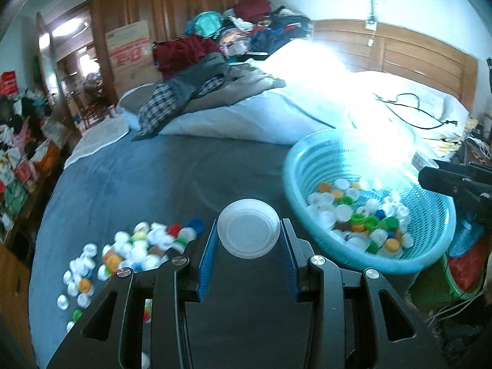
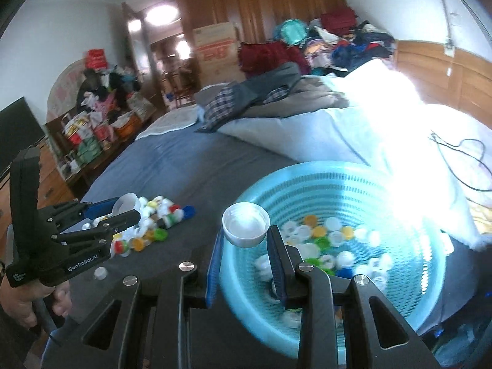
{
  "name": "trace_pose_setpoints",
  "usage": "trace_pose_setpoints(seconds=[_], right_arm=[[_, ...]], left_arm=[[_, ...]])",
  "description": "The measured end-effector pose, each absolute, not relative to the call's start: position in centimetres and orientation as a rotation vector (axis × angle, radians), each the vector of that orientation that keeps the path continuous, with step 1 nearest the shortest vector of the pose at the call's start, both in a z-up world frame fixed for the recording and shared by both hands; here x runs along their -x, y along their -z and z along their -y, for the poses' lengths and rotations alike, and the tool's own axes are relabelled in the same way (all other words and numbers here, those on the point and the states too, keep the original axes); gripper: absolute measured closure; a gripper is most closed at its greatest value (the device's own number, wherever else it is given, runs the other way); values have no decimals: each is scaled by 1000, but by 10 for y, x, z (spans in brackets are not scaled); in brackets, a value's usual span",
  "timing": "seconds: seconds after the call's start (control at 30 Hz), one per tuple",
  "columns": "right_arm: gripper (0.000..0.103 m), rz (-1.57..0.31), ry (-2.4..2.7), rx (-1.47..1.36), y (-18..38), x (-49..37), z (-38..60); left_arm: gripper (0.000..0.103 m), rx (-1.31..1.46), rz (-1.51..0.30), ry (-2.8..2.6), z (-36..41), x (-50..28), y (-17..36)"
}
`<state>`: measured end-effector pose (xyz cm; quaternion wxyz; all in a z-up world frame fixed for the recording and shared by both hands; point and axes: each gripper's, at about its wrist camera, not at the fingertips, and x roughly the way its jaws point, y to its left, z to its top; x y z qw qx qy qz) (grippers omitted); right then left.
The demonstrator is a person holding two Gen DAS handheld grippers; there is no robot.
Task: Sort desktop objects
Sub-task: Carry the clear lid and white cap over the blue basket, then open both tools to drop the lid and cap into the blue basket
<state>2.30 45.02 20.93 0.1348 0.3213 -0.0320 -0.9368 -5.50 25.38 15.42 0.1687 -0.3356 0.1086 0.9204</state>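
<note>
My left gripper (image 1: 248, 230) is shut on a wide white lid (image 1: 248, 228), held above the dark blue bedsheet (image 1: 153, 178). To its left lies a heap of loose bottle caps (image 1: 132, 249), white, yellow, green, red and blue. A light blue plastic basket (image 1: 430, 246) with several caps inside stands to the right. My right gripper (image 2: 246, 230) is shut on a white cap (image 2: 246, 225), held over the near rim of the basket (image 2: 415, 292). The right wrist view also shows the left gripper (image 2: 127, 207) with its lid (image 2: 125, 204) near the cap heap (image 2: 153, 224).
A white duvet (image 1: 307, 110) and piled clothes (image 1: 246, 30) cover the far part of the bed. A black cable (image 1: 412, 107) lies on the duvet. Cluttered shelves (image 1: 18, 160) stand at the left. A person's hand (image 2: 24, 301) grips the left tool's handle.
</note>
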Motion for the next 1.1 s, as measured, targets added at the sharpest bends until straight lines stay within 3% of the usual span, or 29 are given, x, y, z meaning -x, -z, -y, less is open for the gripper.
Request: trace_pose_setpoints(seconds=[0.63, 1.1], right_arm=[[71, 163, 2766, -981, -200, -9, -506], [71, 191, 2770, -999, -193, -7, -519]], left_arm=[[69, 978, -321, -2425, -364, 95, -163], [69, 974, -342, -2410, -382, 97, -163]])
